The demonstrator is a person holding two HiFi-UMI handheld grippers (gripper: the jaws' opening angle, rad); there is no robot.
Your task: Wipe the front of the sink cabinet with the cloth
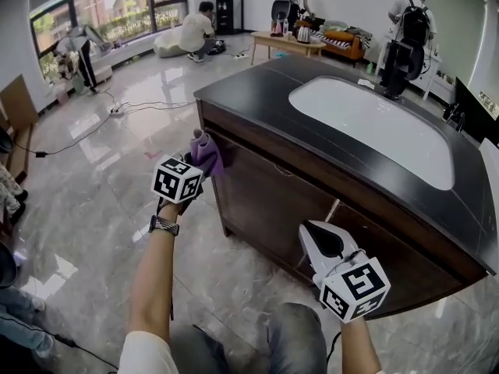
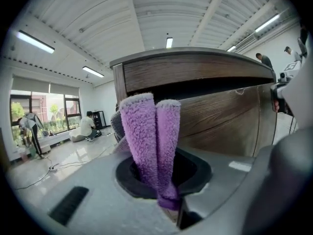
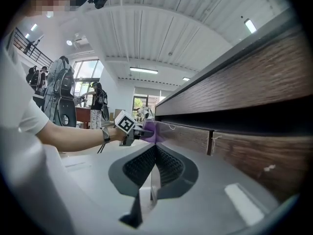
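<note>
The sink cabinet [image 1: 312, 201] has a dark wood front, a black top and a white basin [image 1: 374, 127]. In the head view my left gripper [image 1: 199, 164] is shut on a purple cloth [image 1: 206, 153], which it holds against the cabinet's front at the upper left corner. The left gripper view shows the folded cloth [image 2: 150, 141] standing up out of the left gripper [image 2: 159, 180], with the wood front [image 2: 225, 116] just behind it. My right gripper [image 1: 313, 234] hangs shut and empty before the lower front panel. In the right gripper view, the right gripper [image 3: 155, 156] points along the front [image 3: 254, 131] towards the cloth [image 3: 150, 131].
The floor [image 1: 117, 178] is glossy grey tile with cables [image 1: 117, 109] lying across it at the left. Several people stand or crouch at the back by a low table [image 1: 287, 44] and an orange sofa [image 1: 347, 41]. My knee [image 1: 296, 337] is below the cabinet front.
</note>
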